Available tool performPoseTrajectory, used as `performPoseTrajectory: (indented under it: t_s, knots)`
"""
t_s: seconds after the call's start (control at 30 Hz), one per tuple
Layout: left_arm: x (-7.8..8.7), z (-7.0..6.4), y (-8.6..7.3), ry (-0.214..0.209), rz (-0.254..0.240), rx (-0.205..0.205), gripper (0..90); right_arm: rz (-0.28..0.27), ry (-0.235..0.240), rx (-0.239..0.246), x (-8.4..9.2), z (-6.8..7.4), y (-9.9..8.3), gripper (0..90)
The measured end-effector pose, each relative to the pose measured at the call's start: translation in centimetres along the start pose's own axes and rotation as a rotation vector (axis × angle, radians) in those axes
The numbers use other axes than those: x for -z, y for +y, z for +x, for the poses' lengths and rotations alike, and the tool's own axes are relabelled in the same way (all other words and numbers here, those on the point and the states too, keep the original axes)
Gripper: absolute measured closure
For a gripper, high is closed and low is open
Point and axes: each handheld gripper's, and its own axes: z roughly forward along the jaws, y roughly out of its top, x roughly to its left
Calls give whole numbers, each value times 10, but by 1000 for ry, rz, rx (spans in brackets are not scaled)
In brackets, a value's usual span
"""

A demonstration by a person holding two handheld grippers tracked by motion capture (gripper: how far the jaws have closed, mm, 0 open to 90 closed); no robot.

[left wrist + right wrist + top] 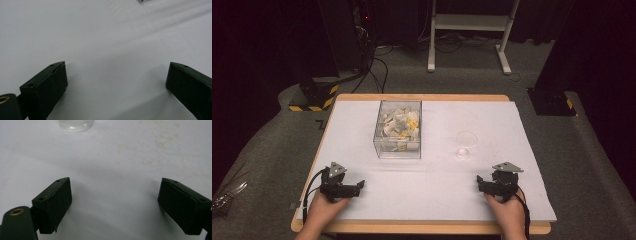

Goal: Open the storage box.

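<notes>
Fingers, high view: your left gripper point(360, 185) and right gripper point(479, 181) rest near the front edge of the table point(437, 200), released, grasping nothing.
Box, high view: clear box point(398, 129) of pale and yellow pieces stands toward the far left-centre, well apart from both grippers.
Glass, high view: small clear glass point(465, 143) sits right of the box, looks empty (hard to be sure).
Left gripper view: jaws spread wide over bare white cover; nothing between.
Right gripper view: jaws spread wide; glass point(76, 125) ahead at the top edge, stains on the cover point(160, 143).
Progress: nothing started, by my reading; all picking and placing is left for you.
</notes>
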Motion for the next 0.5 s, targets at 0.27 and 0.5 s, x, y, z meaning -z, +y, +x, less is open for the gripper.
performPoseTrajectory:
  t_s: [0.27,0.5]
  knots:
    - [0,0,0,-7,4,5,37,-1,1,2,0,0,0,117]
    - [0,0,0,0,-1,5,39,-1,1,3,0,0,0,117]
